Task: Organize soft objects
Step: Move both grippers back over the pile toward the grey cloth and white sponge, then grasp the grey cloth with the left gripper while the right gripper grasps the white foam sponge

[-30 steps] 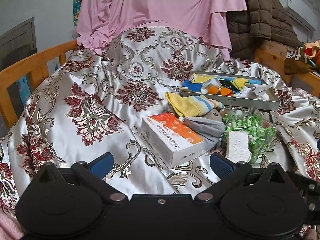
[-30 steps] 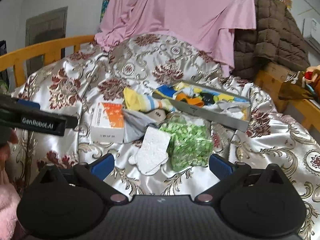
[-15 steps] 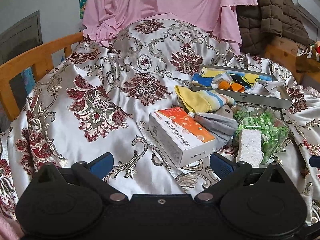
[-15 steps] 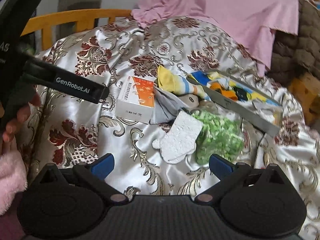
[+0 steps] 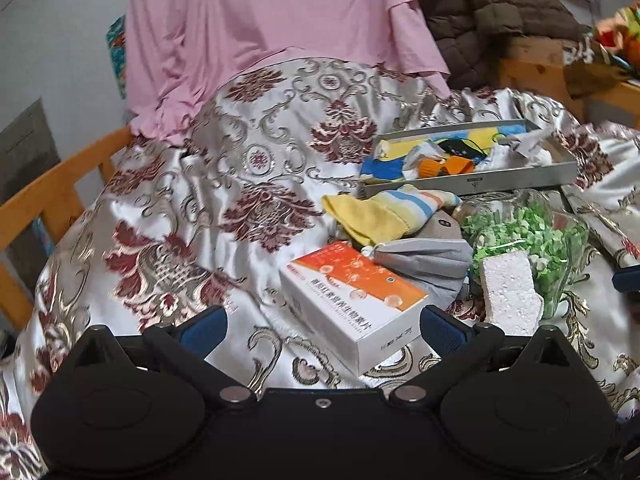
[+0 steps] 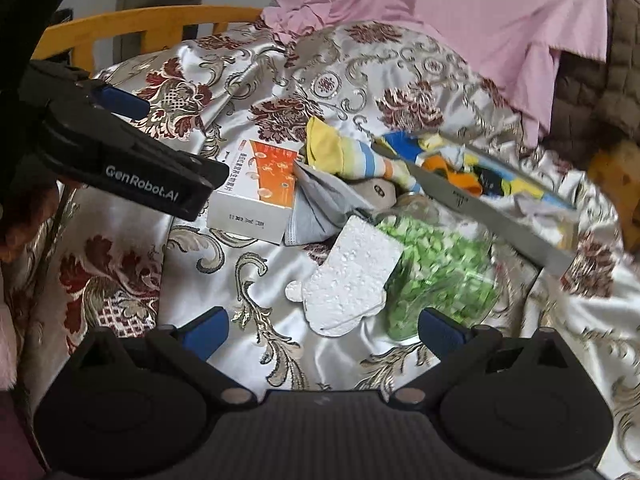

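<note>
On the patterned satin cover lies a small pile: a yellow striped sock [image 5: 380,210] [image 6: 344,154], a grey cloth [image 5: 428,260] [image 6: 320,204], a white foam piece [image 5: 510,292] [image 6: 352,280] and a clear bag of green bits [image 5: 536,236] [image 6: 440,276]. Behind them a grey tray [image 5: 520,178] [image 6: 500,220] holds several coloured socks. My left gripper [image 5: 322,326] is open, just short of the orange-and-white box [image 5: 360,296]. My right gripper [image 6: 322,330] is open too, with the foam piece just ahead of its fingers. The left gripper's body [image 6: 120,160] shows in the right wrist view.
The orange-and-white box [image 6: 260,188] lies left of the pile. A pink sheet [image 5: 280,32] and a brown quilted blanket [image 5: 500,12] are draped at the back. A wooden rail [image 5: 52,204] [image 6: 140,28] runs along the left; a wooden ledge [image 5: 560,76] with clutter stands at right.
Both grippers have moved forward and lower toward the pile; box, foam and bag look larger. The right view has swung left, bringing the left gripper further into it. Both stay open.
</note>
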